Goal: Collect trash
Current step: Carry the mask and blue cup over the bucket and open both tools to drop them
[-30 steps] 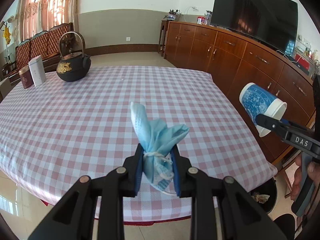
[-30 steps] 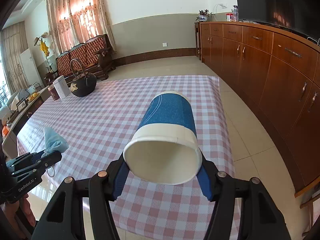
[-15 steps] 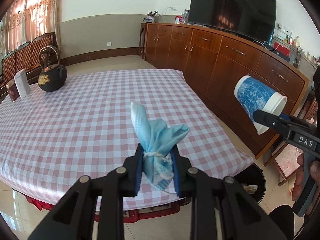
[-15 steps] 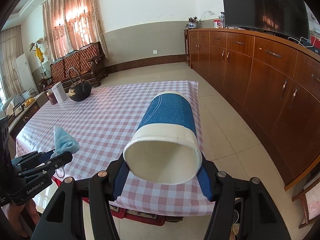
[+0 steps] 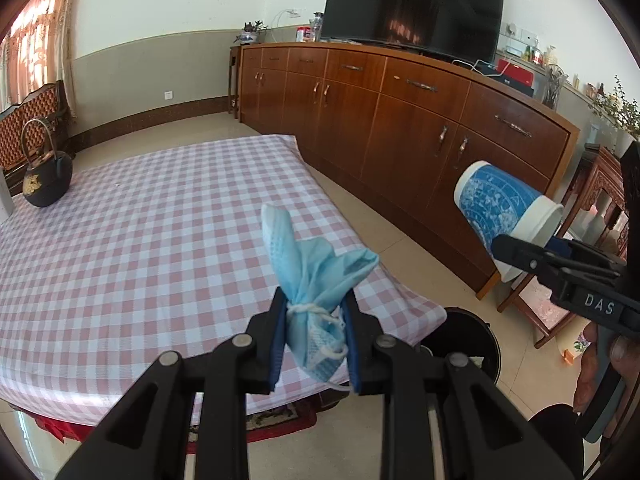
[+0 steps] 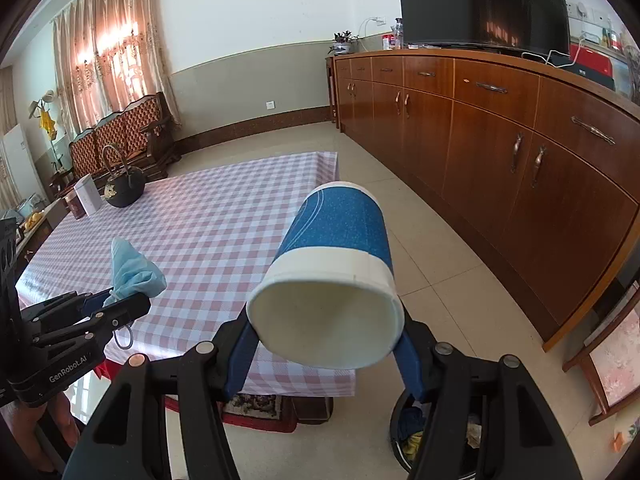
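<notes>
Left gripper (image 5: 316,334) fingers clamp the crumpled pale-blue face mask (image 5: 314,280) above the checked table's (image 5: 140,240) near edge; right gripper (image 6: 326,350) fingers grip the blue-and-white paper cup (image 6: 334,276) over the black round bin (image 6: 404,428).

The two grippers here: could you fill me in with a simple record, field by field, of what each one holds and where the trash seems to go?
left gripper: shut on a crumpled blue face mask, held above the near table edge
right gripper: shut on a blue and white paper cup, lying sideways, open mouth toward the camera
trash bin: black, on the floor by the table corner, some rubbish already inside
table: pink checked cloth, black teapot at the far end
</notes>
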The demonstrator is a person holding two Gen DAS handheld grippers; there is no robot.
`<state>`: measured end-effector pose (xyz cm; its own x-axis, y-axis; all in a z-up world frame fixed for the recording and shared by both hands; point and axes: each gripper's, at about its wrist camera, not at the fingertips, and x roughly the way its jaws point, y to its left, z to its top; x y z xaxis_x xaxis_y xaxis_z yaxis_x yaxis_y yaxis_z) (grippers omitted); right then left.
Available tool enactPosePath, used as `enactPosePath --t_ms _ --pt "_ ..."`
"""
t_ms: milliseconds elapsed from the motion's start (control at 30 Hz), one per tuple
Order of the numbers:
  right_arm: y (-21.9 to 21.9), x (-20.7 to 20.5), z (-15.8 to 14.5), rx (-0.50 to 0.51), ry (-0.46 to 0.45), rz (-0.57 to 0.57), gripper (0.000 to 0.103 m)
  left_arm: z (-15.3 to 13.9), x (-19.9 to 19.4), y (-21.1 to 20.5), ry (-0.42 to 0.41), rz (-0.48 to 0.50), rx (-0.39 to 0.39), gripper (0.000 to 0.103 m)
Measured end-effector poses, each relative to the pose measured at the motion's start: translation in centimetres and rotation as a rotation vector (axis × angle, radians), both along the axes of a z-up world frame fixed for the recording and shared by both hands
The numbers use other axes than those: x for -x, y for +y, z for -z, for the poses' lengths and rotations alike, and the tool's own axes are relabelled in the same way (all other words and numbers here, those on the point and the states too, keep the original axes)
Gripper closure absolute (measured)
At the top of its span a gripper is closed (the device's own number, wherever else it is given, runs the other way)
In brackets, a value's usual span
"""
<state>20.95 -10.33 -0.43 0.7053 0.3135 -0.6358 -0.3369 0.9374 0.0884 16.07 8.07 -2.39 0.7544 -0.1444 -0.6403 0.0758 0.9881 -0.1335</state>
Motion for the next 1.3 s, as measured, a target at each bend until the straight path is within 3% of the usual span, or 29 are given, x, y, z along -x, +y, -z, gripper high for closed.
enactPosePath --t_ms 733,1300 --pt "-15.8 3.9 2.6 0.004 0.06 0.26 0.04 1.5 -1.1 -13.2 0.036 0.282 -0.007 0.076" --pt "-21.0 4.0 9.2 0.075 0.185 0.291 0.04 6.5 -3.2 -20.4 0.144 0.417 0.0 0.076"
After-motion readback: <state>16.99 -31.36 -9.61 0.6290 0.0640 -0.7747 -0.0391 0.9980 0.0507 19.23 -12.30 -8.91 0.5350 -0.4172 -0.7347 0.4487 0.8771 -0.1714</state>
